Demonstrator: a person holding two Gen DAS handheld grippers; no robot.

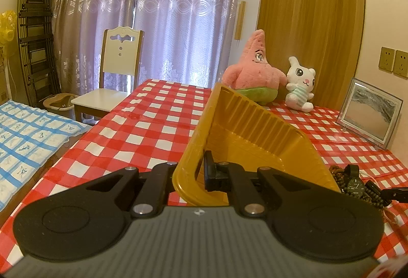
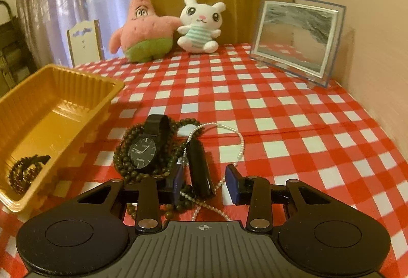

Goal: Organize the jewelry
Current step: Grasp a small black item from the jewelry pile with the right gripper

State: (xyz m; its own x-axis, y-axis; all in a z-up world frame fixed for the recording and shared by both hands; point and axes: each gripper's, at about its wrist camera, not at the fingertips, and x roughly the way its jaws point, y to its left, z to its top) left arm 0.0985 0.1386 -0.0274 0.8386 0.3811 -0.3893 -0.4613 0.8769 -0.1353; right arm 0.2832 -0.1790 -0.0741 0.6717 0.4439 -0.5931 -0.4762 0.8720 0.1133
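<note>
1. My left claw (image 1: 197,176) is clenched on the near rim of the glossy yellow plastic tray (image 2: 58,109), ribbed along its walls.
2. In the tray's near corner lies one coiled strand of dark beads (image 2: 25,171).
3. Just right of the tray, on the red-and-white checked tablecloth (image 2: 293,130), a black watch (image 2: 142,150) lies on brown bead strands (image 2: 125,163).
4. My right claw (image 2: 205,183) is released, its jaws either side of the watch strap, over a pearl strand (image 2: 234,134).

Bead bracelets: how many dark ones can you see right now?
2. One dark bead bracelet lies coiled in the yellow tray. The other sits on the tablecloth under the black watch. More strands may be hidden in that pile.
</note>
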